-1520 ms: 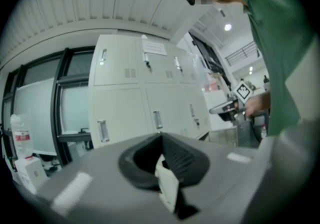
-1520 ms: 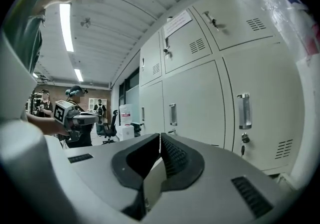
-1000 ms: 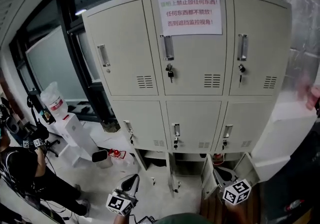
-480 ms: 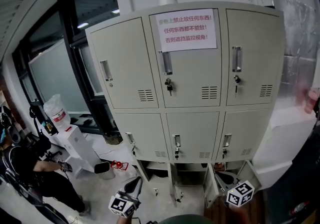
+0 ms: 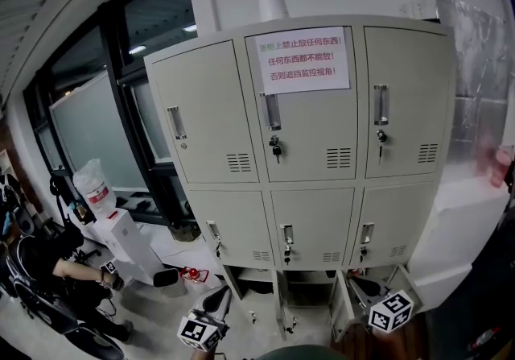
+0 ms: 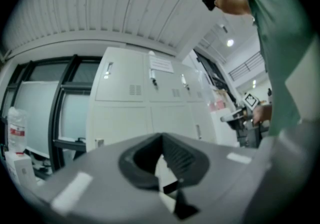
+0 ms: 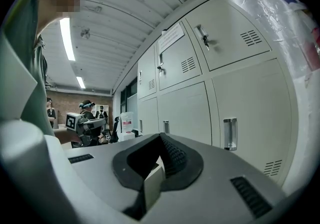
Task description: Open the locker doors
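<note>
A beige locker cabinet (image 5: pixel 310 109) has three rows of three doors. The top and middle rows are closed, with keys hanging in the middle lock (image 5: pixel 276 147) and the right lock (image 5: pixel 380 139). The bottom-row doors (image 5: pixel 282 306) stand open. My left gripper (image 5: pixel 221 295) is low, in front of the bottom left locker, and touches nothing. My right gripper (image 5: pixel 364 286) is low, by the open bottom right door (image 5: pixel 342 306). In the left gripper view, the left gripper (image 6: pixel 161 138) is shut and empty. The right gripper (image 7: pixel 160 138) is also shut with nothing in it, alongside a middle-row handle (image 7: pixel 229 134).
A paper notice (image 5: pixel 303 60) is stuck on the top middle door. A white dome device (image 5: pixel 272 2) sits on the cabinet. A water dispenser (image 5: pixel 121 233) and a seated person (image 5: pixel 56 278) are at the left. A foil-wrapped bulk (image 5: pixel 475 68) stands at the right.
The head view has tilted up, so the cabinet sits lower in the picture. Both grippers have risen slightly before the bottom row, still shut. The person at the left has shifted.
</note>
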Tool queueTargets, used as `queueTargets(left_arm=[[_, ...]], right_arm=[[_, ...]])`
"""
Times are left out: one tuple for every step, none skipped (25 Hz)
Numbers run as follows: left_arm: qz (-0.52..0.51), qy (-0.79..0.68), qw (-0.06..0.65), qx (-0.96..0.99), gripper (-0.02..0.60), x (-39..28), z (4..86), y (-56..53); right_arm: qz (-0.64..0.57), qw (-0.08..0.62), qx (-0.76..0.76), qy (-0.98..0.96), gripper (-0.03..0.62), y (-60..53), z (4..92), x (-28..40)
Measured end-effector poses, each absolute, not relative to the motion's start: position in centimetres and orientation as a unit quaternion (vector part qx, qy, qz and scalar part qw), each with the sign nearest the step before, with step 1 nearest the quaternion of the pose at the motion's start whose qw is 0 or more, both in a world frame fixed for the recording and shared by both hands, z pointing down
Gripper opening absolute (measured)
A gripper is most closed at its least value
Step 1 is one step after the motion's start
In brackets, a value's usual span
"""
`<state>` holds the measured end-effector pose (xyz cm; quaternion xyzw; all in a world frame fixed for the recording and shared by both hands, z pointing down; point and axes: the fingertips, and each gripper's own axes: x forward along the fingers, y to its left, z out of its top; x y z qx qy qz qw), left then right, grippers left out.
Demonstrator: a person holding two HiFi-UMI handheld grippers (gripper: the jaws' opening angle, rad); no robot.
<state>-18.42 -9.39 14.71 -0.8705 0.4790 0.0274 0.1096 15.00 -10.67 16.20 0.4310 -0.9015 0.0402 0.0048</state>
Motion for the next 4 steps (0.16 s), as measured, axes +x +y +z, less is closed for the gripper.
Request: queueTargets(left_arm=[[0.029, 0.480, 0.109, -0.870, 0.002, -18.37, 14.58, -9.32], [0.031, 0.480, 0.108, -0.870, 0.002, -18.35, 14.48, -9.24], [0.033, 0.480, 0.108, -0.870, 0.002, -18.35, 14.42, -9.17], [0.034, 0.480, 0.108, -0.870, 0.002, -18.35, 14.37, -9.10]], right_arm=[[0.039, 0.004, 0.431, -0.901, 0.005, -10.62, 16.10, 14.98], [0.037, 0.004, 0.431, -0.901, 0.005, -10.55, 16.00, 14.94], [0.036, 0.004, 0.431, -0.901, 0.005, -10.48, 15.91, 14.89], [0.035, 0.004, 0.431, -0.902, 0.005, -10.41, 15.82, 14.83]])
